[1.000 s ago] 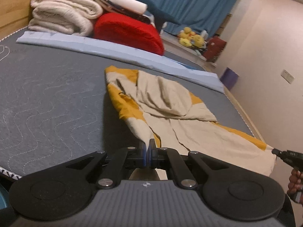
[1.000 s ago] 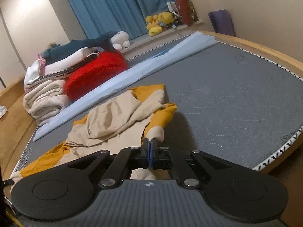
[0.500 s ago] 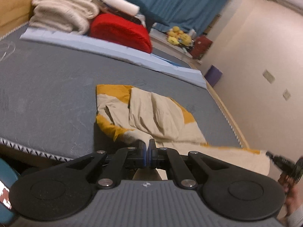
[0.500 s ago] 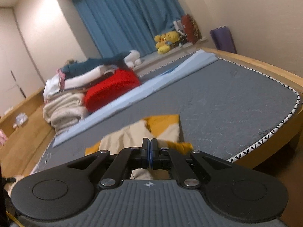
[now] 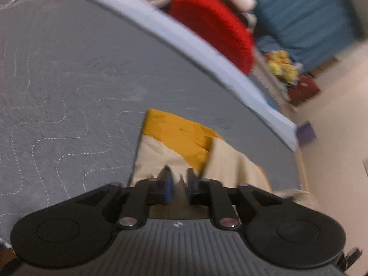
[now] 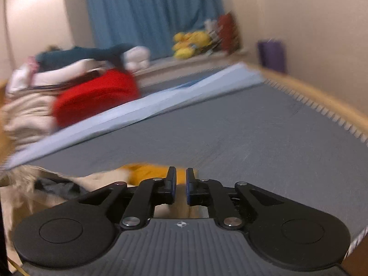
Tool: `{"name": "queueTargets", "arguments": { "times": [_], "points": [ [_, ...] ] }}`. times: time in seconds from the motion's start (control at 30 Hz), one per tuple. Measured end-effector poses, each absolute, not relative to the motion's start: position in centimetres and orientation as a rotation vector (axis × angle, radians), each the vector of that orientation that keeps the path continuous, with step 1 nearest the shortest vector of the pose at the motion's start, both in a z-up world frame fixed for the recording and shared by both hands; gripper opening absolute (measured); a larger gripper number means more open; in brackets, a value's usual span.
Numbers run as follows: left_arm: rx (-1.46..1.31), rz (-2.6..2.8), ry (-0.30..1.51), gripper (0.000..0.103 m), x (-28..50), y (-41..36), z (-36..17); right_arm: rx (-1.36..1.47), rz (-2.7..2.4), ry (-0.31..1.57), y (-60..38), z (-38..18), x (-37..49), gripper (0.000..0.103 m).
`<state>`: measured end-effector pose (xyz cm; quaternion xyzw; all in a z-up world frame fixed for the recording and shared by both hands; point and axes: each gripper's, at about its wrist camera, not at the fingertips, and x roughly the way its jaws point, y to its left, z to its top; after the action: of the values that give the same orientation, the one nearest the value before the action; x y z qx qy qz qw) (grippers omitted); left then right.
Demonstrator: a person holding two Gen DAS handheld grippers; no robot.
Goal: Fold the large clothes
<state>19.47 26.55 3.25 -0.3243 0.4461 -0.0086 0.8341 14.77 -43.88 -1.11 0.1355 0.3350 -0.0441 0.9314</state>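
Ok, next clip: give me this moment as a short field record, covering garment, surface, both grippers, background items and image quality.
garment: beige and mustard garment, lying on the mattress
surface: grey quilted mattress
left gripper: jaws slightly apart, some cloth between them
right gripper: jaws apart, nothing visibly clamped, just behind the garment's mustard edge
background: red cushion, folded cream blankets, light blue sheet, blue curtain, yellow plush toys
image quality: both views motion-blurred

Grey quilted mattress (image 6: 253,138) fills the near field, wood bed frame (image 6: 322,96) along its right edge. Blue curtains (image 6: 149,11) on far wall. Beige walls (image 6: 310,23) right. Far windowsill holds yellow plush toys (image 6: 191,43). Dim warm light.
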Motion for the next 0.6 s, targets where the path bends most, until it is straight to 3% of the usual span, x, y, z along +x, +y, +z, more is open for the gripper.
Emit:
{"name": "queueTargets", "arguments": {
  "times": [0.03, 0.07, 0.2, 0.27, 0.43, 0.6],
  "points": [
    [-0.663, 0.026, 0.925, 0.045, 20.0, 26.7, 2.6, 0.255, -0.121, 0.69, -43.9, -2.2, 16.0, 0.013],
    [-0.627, 0.063, 0.905, 0.048, 20.2, 26.7, 2.0, 0.262, -0.13, 0.697, -43.9, -3.1, 16.7, 0.013],
    [-0.543, 0.114, 0.948, 0.048, 21.3, 27.2, 0.4, 0.346, -0.086, 0.821, -44.1, -7.2, 18.9, 0.014],
    [-0.531, 0.102, 0.958, 0.052, 21.9, 27.0, 0.0, 0.362, -0.037, 0.844, -43.6, -8.3, 19.7, 0.032],
    [-0.481, 0.046, 1.007, 0.065, 23.2, 24.8, -2.5, 0.341, 0.042, 0.99, -41.9, -12.0, 21.0, 0.052],
    [-0.412, 0.061, 1.086, 0.066, 24.0, 22.5, -5.2, 0.295, 0.022, 1.106, -41.3, -14.8, 21.3, 0.055]
  ]
}}
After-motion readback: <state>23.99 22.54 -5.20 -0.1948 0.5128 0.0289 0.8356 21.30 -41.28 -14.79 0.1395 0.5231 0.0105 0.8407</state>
